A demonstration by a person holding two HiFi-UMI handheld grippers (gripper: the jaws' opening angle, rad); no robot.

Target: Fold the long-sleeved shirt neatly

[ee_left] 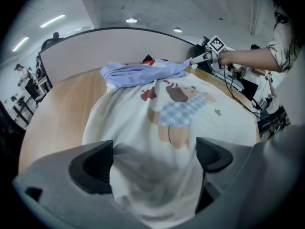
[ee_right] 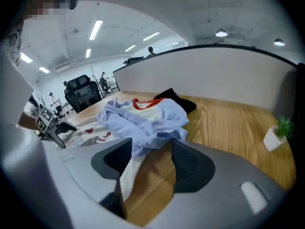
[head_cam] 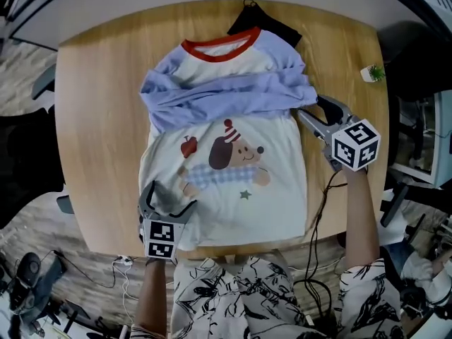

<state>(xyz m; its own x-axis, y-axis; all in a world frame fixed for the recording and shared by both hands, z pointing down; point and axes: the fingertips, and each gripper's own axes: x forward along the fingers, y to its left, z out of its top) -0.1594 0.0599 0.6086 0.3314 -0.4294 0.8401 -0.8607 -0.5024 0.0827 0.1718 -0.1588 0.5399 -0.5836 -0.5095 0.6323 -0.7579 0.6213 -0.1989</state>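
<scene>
Left gripper [head_cam: 168,198] over wooden table [head_cam: 92,119] — potted plant [head_cam: 373,73] near edge.

1 shirt [head_cam: 233,189], 1 plant [head_cam: 372,73], 2 grippers [head_cam: 168,200] [head_cam: 309,106].

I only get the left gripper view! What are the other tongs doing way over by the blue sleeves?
Observer: The right tongs are open; a sleeve end lies between them, unpinched.
Operator: What's beside them?
Observer: A tiny potted plant on the table, near its corner.
Operator: And that dark bit behind the collar?
Observer: A black cloth, lying just past it.
</scene>
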